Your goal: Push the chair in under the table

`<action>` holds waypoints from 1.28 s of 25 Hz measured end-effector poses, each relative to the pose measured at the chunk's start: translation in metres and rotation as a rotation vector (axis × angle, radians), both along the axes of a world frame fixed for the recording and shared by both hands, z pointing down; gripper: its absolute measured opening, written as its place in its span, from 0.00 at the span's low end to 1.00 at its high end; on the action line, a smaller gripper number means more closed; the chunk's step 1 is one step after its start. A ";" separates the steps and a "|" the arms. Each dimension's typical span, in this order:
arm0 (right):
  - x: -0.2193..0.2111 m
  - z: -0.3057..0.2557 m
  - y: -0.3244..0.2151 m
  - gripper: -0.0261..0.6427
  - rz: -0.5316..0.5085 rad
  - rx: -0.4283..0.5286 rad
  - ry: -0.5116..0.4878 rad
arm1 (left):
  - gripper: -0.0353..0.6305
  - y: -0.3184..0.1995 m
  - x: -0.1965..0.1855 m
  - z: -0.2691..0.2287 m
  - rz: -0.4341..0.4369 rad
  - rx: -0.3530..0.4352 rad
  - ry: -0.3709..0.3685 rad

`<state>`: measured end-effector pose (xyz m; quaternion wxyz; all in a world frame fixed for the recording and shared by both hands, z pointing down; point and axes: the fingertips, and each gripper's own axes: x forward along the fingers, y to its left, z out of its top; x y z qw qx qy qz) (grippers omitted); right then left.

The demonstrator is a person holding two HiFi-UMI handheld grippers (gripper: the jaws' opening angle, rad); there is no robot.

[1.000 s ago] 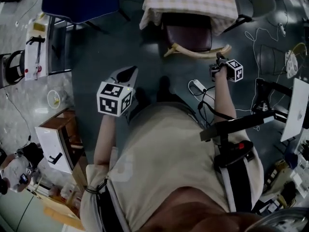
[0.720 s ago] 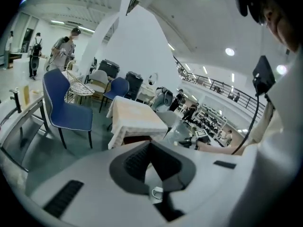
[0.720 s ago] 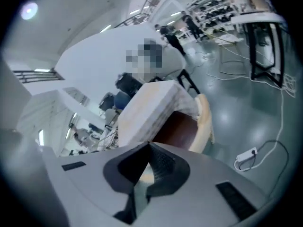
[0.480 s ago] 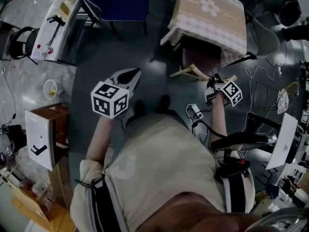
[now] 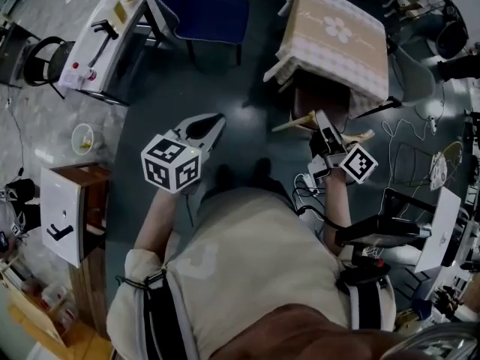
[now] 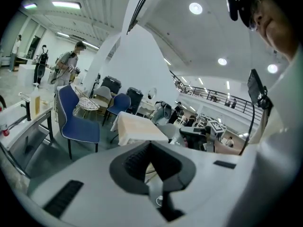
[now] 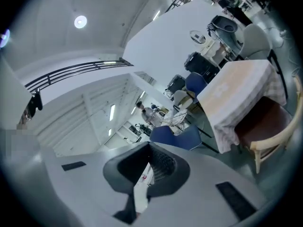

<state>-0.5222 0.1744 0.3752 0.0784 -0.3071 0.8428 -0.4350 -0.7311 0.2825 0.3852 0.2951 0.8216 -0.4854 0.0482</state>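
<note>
The table, under a checked cloth with a flower print, stands at the upper right of the head view. The chair, with a dark red seat and a pale wooden back rail, is tucked partly beneath it. My right gripper is raised in front of that rail, shut and empty. In the right gripper view the table and chair lie low and to the right, apart from the shut right gripper. My left gripper hangs over the dark floor, shut on nothing. Ahead of the left gripper is the table.
A blue chair and a white cart stand at the upper left. A wooden cabinet is at the left. A power strip with cables lies by my feet, and a stand with a laptop is at the right.
My right gripper has lifted off the chair's back rail and rolled. The left gripper has risen a little. The whole view has swung, with the table now further right.
</note>
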 end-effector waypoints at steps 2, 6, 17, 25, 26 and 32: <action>-0.007 -0.014 0.014 0.06 -0.032 0.022 -0.018 | 0.06 0.002 -0.002 0.000 -0.005 0.002 0.017; -0.019 -0.040 0.038 0.06 -0.110 0.079 -0.022 | 0.06 0.009 0.011 0.003 0.080 0.011 -0.105; -0.058 -0.075 0.080 0.06 -0.320 0.200 -0.162 | 0.06 0.007 -0.002 -0.023 0.004 0.094 -0.131; -0.102 -0.090 0.096 0.06 -0.455 0.200 -0.237 | 0.06 0.023 -0.011 -0.045 -0.024 0.130 -0.131; -0.109 -0.092 0.101 0.06 -0.475 0.206 -0.245 | 0.06 0.027 -0.013 -0.046 -0.031 0.131 -0.132; -0.136 -0.106 0.123 0.06 -0.575 0.261 -0.246 | 0.06 0.048 -0.042 -0.053 -0.111 0.125 -0.147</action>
